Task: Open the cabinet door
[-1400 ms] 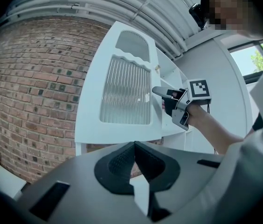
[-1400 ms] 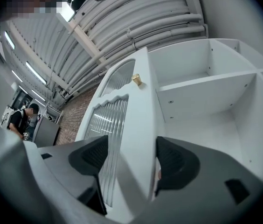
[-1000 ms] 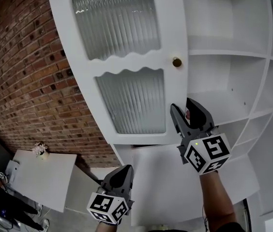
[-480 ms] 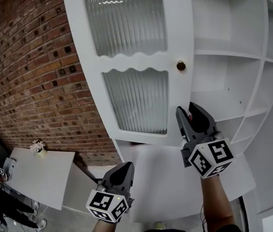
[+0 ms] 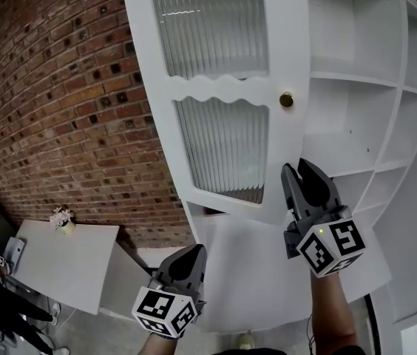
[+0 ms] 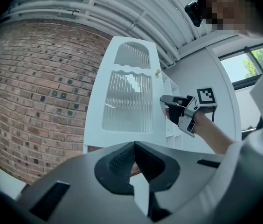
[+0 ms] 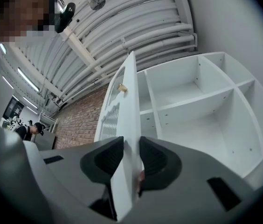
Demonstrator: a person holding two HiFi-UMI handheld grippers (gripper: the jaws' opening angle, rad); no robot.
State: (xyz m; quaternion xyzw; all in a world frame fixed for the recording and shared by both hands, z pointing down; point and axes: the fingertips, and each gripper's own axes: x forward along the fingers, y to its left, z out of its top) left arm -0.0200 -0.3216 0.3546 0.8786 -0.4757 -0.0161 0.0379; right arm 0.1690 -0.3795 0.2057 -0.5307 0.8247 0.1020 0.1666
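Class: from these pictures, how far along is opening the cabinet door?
Done: the cabinet door stands swung away from the shelves. In hand: the right gripper is closing its jaws on the door's free edge. The left gripper is shut, empty. Left: probably swinging it wider and letting go.

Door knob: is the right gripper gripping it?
No, the right gripper's jaws are closing on the door edge, well below the knob.

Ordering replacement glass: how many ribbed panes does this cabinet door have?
2: an upper pane above the wavy rail, a lower pane below it. The door shows whole, so none hidden.
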